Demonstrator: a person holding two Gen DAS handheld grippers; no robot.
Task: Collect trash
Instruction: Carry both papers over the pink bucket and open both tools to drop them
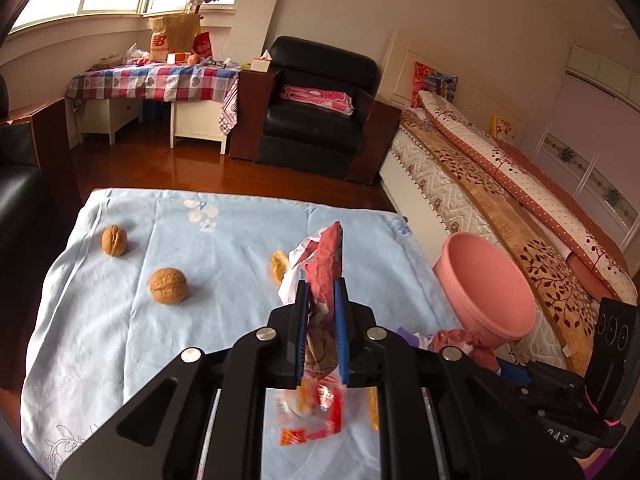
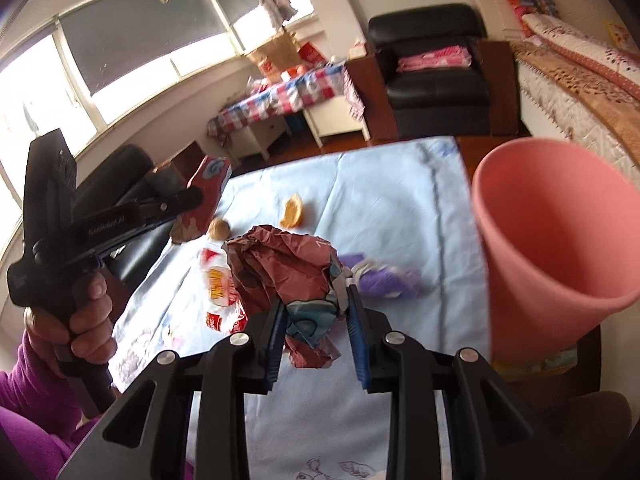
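A crumpled red wrapper point(image 1: 326, 260) stands up between the blue ribbed pads of the left tool point(image 1: 323, 292), which is clamped on it, lifted off the bench point(image 1: 224, 216). White creased paper point(image 1: 298, 256) shows beside it. In the right wrist view the same wrapper juts from that tool, which a hand point(image 2: 86, 312) in a purple fleece sleeve point(image 2: 32, 396) grips by its black handle.

The right tool point(image 2: 316, 304) is closed on a second piece of trash, a wrinkled maroon foil bag point(image 2: 280, 276) with a teal printed patch; the bag bulges above the pads and hangs crumpled below them.

On the pale blue cloth covering the bench lie a clear plastic wrapper with red and yellow print point(image 2: 222, 292), a soft purple scrap point(image 2: 386, 280), an orange peel-like piece point(image 2: 292, 210) and two round, ridged walnuts point(image 1: 168, 285) point(image 1: 114, 241). The purple scrap is blurred.

A smooth pink plastic bucket point(image 1: 486, 284), wider at the rim than at the base, stands at the bench's right edge, near the right tool.

Beyond are a glossy wooden floor point(image 1: 180, 168), a black leather armchair point(image 1: 316, 108) and a quilted bed point(image 1: 480, 184).
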